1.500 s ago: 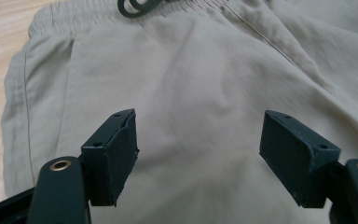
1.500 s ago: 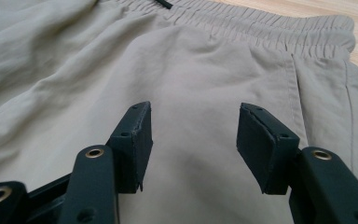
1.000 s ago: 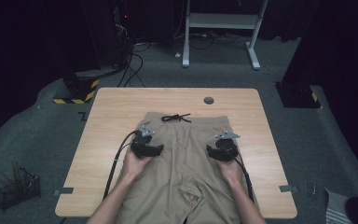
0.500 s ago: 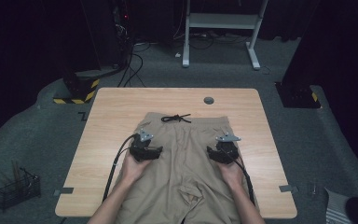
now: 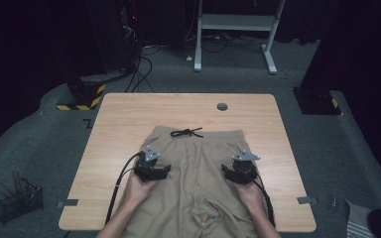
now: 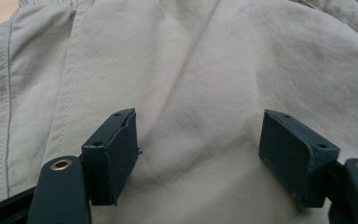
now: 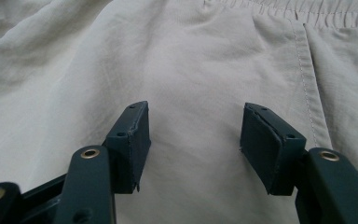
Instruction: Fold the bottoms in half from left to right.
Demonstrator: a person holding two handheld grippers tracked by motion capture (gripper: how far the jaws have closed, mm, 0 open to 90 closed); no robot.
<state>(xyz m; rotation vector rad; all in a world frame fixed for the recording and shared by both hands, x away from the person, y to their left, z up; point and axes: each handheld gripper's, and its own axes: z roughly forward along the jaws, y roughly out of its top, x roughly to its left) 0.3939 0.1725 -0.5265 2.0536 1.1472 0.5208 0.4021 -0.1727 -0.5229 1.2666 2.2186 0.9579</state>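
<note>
Tan shorts point(image 5: 196, 163) lie flat on the wooden table point(image 5: 124, 119), waistband away from the person, with a black drawstring point(image 5: 186, 132) tied at the top. My left gripper point(image 5: 159, 173) rests on the left side of the shorts, and my right gripper point(image 5: 228, 172) on the right side. In the left gripper view, the left gripper point(image 6: 198, 144) stands open just over the fabric point(image 6: 205, 70), nothing between its fingers. The right gripper point(image 7: 193, 140) is open too, low over the cloth point(image 7: 191, 60) near a side seam point(image 7: 307, 84).
A round grey grommet point(image 5: 222, 106) sits in the table's far edge. A wire basket point(image 5: 17, 201) stands on the floor at the left. A desk frame point(image 5: 235, 29) and cables lie beyond the table. Bare wood surrounds the shorts on both sides.
Both hands and their grippers have slid a little toward the person along the shorts. The shorts lie as before.
</note>
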